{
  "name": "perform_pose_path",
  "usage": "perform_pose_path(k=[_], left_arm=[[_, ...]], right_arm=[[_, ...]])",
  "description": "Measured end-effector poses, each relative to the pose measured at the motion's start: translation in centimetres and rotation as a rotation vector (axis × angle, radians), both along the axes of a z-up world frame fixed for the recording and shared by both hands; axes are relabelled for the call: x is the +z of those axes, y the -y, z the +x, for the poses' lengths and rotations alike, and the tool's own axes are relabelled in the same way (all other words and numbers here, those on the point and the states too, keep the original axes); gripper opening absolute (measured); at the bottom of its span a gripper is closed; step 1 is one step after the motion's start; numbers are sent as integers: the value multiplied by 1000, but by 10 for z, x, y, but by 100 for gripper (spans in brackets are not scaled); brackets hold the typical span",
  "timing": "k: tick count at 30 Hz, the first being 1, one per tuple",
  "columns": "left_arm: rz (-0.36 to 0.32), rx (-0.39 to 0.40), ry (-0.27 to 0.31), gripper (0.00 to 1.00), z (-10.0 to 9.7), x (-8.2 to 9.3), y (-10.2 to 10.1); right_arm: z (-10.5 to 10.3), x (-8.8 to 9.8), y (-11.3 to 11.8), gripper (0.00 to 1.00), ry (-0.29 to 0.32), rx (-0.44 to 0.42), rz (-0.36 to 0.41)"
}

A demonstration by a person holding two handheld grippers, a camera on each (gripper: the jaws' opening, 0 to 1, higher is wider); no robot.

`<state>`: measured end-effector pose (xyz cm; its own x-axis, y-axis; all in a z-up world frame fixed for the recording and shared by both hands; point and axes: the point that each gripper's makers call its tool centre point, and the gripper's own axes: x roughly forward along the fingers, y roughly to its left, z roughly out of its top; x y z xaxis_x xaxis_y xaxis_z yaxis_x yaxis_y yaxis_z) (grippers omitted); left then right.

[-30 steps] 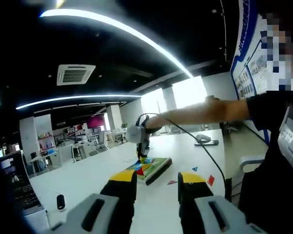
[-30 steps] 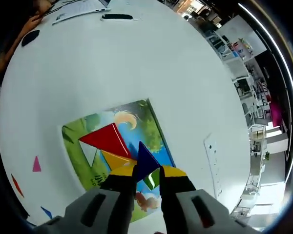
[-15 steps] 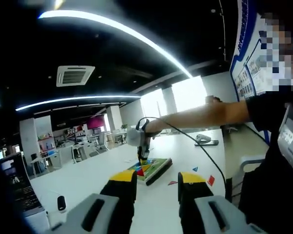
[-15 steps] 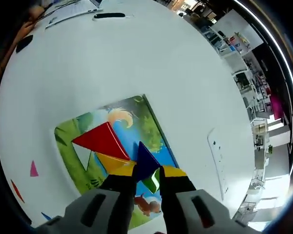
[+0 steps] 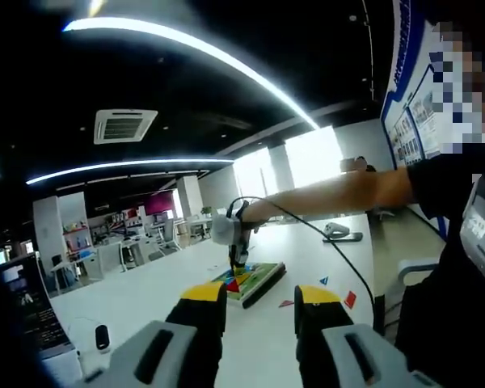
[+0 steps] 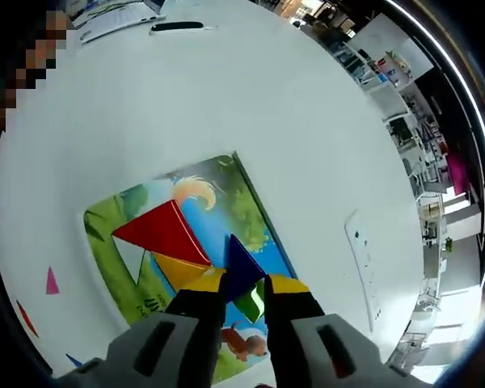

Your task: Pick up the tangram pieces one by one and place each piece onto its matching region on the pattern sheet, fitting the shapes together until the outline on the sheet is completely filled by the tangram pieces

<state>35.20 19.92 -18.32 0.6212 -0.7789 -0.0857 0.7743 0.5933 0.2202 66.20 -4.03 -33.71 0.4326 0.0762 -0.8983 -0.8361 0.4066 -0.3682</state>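
White surface (image 6: 250, 105) carried the pattern sheet (image 6: 250, 212); the right claw (image 6: 244, 284) pinched a blue triangle (image 6: 239, 263) over it, beside the red triangle (image 6: 163, 234). Left claw (image 5: 259, 297) hung open, holding nothing.

The tabletop (image 6: 250, 97) looks smooth, matt white. The pattern sheet (image 6: 242, 194) is glossy printed paper. The blue piece (image 6: 239, 267) looks like smooth, shiny plastic.

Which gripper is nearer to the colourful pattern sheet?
Right. The right gripper hangs over the colourful pattern sheet gripping a dark blue triangle piece; the left gripper hovers well back.
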Motion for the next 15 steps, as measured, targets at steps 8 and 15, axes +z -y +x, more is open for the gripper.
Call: perform_pose_path(k=[8, 15], left_arm=[[-3, 2, 1, 35, 0, 0, -1], [-3, 5, 1, 35, 1, 0, -2]], right_arm=[[3, 1, 2, 20, 4, -11, 0], [1, 1, 5, 20, -6, -18, -13]])
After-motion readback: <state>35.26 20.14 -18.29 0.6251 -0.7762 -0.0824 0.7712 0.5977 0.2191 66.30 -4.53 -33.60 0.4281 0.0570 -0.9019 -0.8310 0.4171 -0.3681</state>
